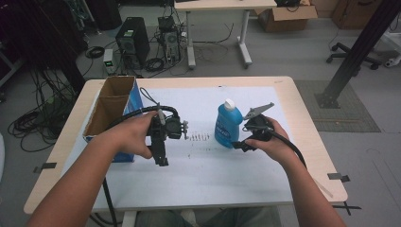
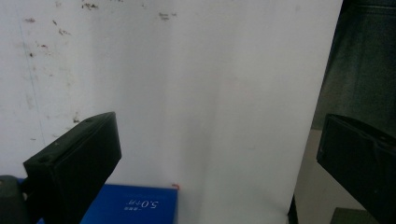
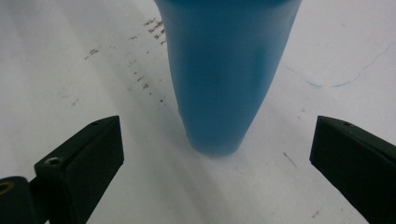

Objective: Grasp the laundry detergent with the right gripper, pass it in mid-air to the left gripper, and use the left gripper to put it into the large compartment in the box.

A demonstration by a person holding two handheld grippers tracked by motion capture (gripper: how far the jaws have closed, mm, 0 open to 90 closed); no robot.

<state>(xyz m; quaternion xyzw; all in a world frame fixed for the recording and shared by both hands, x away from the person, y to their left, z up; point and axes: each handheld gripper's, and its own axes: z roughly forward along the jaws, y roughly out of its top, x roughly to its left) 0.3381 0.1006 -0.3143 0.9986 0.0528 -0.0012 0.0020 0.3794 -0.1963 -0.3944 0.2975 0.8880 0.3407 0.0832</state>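
One blue plastic bottle with a white cap (image 1: 226,124) stands upright on the white sheet covering the light wooden desk (image 1: 302,142), its long axis vertical, and it sits dead ahead of the right tool (image 1: 239,145), whose jaws gape wide with the bottle's base centred just beyond them, not yet touching. Far closer than the left tool (image 1: 161,158), which also hangs open and empty over bare sheet beside the open blue cardboard box (image 1: 116,111). Beyond lies a grey floor with cables, a computer tower and another table.
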